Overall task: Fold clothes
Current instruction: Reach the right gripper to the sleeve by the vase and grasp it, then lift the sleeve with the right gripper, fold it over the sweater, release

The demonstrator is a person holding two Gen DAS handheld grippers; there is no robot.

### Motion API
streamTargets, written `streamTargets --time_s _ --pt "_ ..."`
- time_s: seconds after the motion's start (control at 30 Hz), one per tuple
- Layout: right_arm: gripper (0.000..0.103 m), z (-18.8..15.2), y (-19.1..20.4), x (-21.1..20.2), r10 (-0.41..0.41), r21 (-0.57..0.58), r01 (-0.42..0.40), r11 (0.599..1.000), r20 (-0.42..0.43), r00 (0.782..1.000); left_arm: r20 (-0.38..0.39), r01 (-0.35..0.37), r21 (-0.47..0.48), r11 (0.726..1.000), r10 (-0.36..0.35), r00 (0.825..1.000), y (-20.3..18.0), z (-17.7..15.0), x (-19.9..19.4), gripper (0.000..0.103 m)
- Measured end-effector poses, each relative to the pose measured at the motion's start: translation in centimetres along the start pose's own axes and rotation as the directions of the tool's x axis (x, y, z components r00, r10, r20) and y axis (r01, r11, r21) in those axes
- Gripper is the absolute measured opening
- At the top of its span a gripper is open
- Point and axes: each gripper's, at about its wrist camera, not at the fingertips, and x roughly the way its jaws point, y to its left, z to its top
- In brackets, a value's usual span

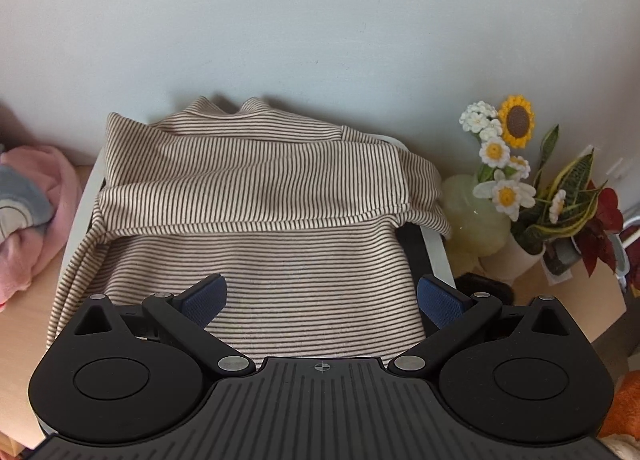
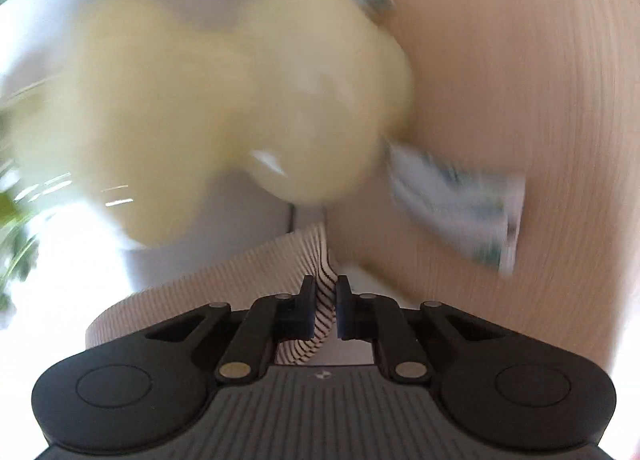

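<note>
Left wrist view shows the striped shirt (image 1: 256, 220) draped over a white folding board (image 1: 76, 220) on a wooden table (image 1: 28, 300). A sleeve or upper part is already turned across the chest in a broad band, so one fold looks done; the lower body lies flat and the left edge hangs loose off the board, so I judge more folds are left. The left gripper (image 1: 322, 302) hovers above the hem with its blue-padded jaws spread wide, holding nothing. In the right wrist view the right gripper (image 2: 323, 310) has its jaws pressed together on a striped edge of the shirt.

The knit is soft, ribbed and thin, cream with fine dark lines. Beside it stand a smooth, bulbous pale-yellow vase (image 1: 474, 216) and crocheted flowers (image 1: 504, 156); a fleecy pink cloth (image 1: 36, 216) lies to the left.
</note>
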Motion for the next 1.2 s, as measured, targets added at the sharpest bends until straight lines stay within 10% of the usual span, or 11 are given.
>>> streamTargets --time_s 0.23,0.57,0.73,0.97,1.2 --pt "0.008 -4.0 10.8 -12.1 -0.002 -0.447 0.089 0.89 0.192 0.981 0.012 0.201 0.02 0.979 -0.201 0.979 1.7 0.3 -1.2 0.103" --pt "0.008 -21.4 31.7 -18.5 0.213 -0.935 0.268 0.234 0.318 0.924 0.08 0.366 0.156 0.917 -0.381 0.921 4.3 -0.5 -5.3 0.103" --pt "0.008 -26.7 39.1 -17.1 0.228 -0.914 0.404 0.031 0.4 0.888 0.081 0.418 0.142 0.897 -0.432 0.898 6.4 -1.6 -5.9 0.103" --pt "0.008 -33.9 42.7 -13.7 0.175 -0.917 0.373 -0.144 0.347 0.921 0.2 0.385 0.123 0.915 -0.403 0.893 9.7 -2.1 -8.3 0.103" --pt "0.008 -38.3 43.0 -11.2 0.144 -0.938 0.28 -0.206 0.254 0.956 0.266 0.316 0.108 0.943 -0.334 0.904 11.9 -2.5 -9.5 0.103"
